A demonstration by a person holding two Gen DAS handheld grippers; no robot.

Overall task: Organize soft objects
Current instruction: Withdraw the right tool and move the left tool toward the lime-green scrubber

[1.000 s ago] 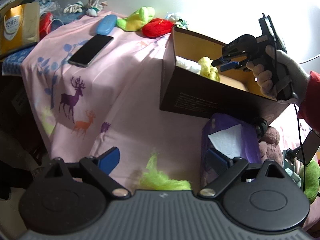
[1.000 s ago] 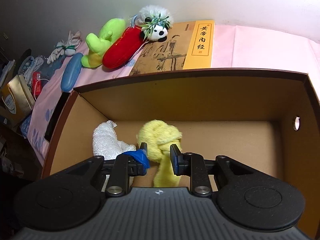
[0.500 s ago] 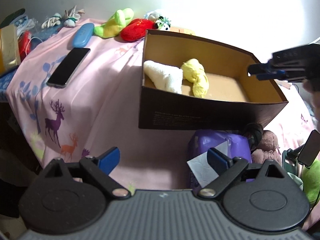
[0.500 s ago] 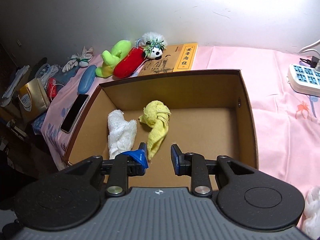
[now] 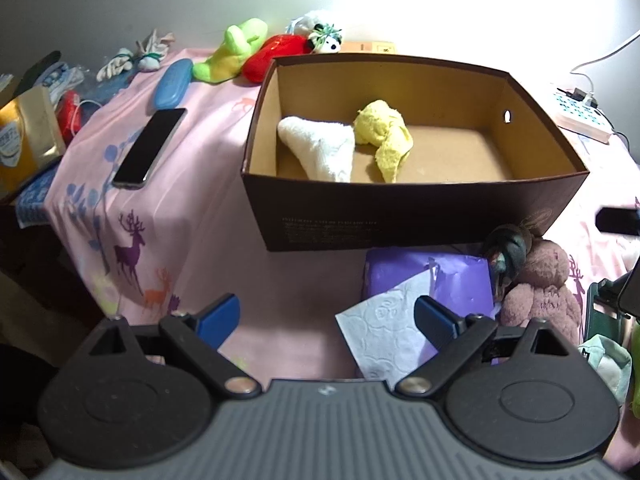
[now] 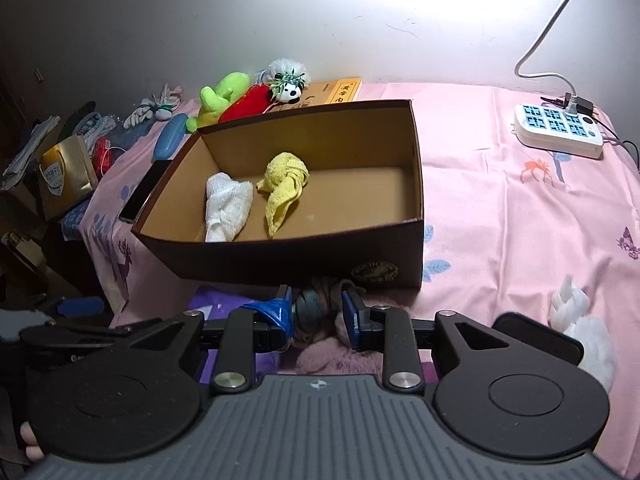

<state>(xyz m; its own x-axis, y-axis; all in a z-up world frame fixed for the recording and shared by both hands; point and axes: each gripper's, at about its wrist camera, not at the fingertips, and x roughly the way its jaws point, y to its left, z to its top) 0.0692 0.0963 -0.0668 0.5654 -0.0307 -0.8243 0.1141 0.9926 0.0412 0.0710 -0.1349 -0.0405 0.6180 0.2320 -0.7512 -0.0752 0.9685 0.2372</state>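
Inside one box point(image 5: 400, 216), two towels, white point(image 5: 320, 152), yellow point(image 5: 384, 140), left tongs point(image 5: 326, 314) released, right tongs point(image 6: 316, 312) just widening, empty.

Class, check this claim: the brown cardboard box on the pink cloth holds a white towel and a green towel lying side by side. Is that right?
Not quite. The box holds a white towel, but the towel beside it is yellow, not green. The right wrist view shows both lying side by side on the box floor.

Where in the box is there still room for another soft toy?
The cardboard box is bare on its right half, between the yellow cloth and the right wall. The left end is crowded: the white cloth lies beside the yellow one. The pink tablecloth between box and power strip is bare too.
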